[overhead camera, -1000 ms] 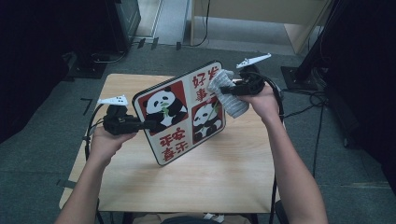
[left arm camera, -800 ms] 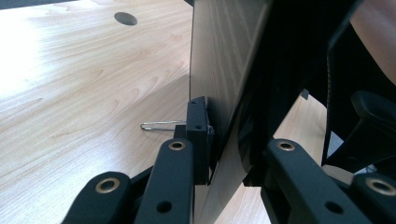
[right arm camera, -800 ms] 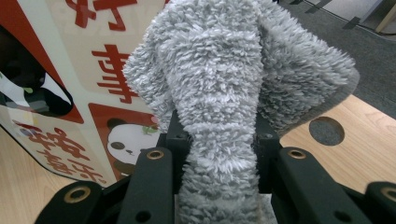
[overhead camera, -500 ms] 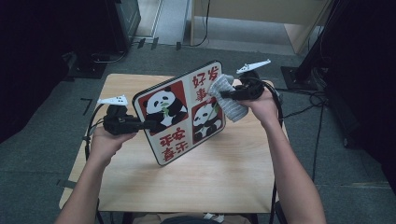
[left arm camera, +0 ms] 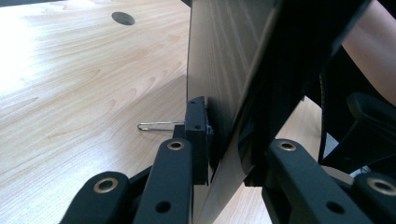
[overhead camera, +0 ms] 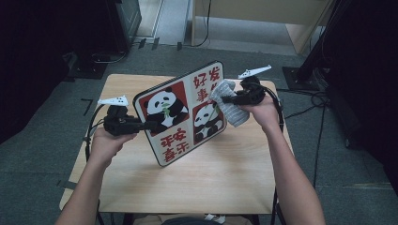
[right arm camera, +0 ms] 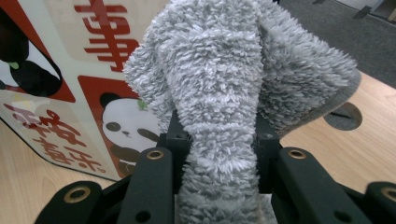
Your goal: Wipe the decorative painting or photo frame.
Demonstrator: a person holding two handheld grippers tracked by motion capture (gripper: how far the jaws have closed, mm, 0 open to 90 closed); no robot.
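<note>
A square picture board with two pandas and red Chinese characters stands tilted on one corner on the wooden table. My left gripper is shut on the board's left edge; in the left gripper view the board's edge sits pinched between the jaws, its plain back facing the table. My right gripper is shut on a fluffy grey cloth, which rests against the board's right face by the lower panda. In the right gripper view the cloth bulges up between the jaws, with the board's picture just behind it.
The table has round cable holes. A thin metal clip pokes out at the board's back near the left jaw. Grey floor surrounds the table, with cables and a dark stand to the right and a dark cabinet behind.
The right hand and cloth have shifted slightly on the board's face. The left hand and board have held still.
</note>
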